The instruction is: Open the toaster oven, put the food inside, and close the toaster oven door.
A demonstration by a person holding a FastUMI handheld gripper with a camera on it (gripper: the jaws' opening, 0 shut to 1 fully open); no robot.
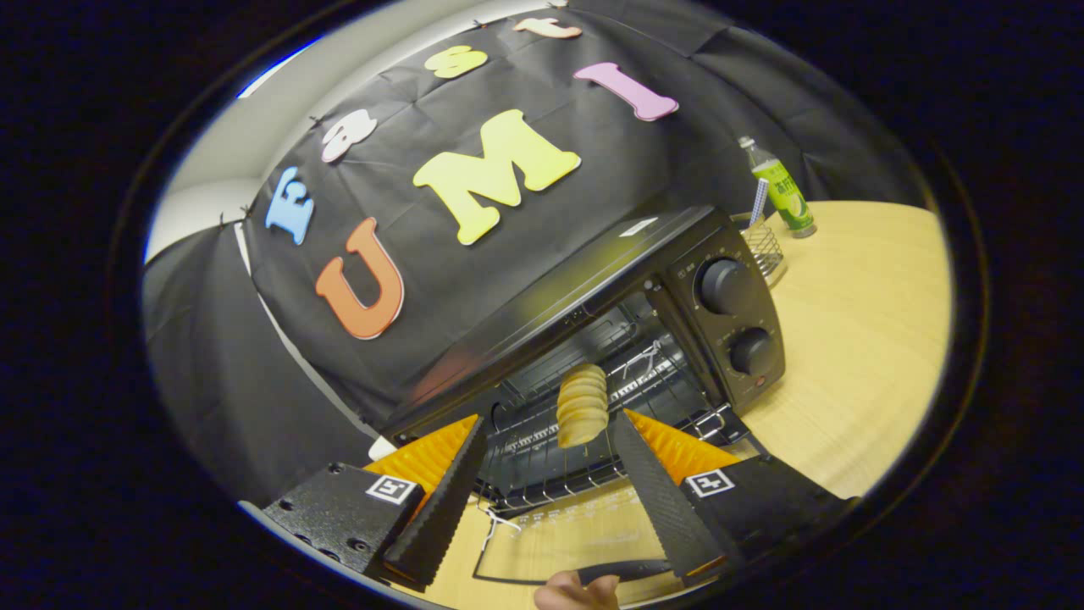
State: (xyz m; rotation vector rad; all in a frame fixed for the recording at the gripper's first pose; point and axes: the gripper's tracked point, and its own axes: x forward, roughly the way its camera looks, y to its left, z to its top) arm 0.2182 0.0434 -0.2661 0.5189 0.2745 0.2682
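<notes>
Gripper view | hand-held gripper point(546, 424) fingers spread | croissant point(582, 406) between, untouched | toaster oven point(593, 339) open

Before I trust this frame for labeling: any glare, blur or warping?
Gripper view: strong fisheye bending of the toaster oven and table; soft sheen on the oven's top; food on the rack looks sharp; open hand-held gripper is in focus.
</notes>
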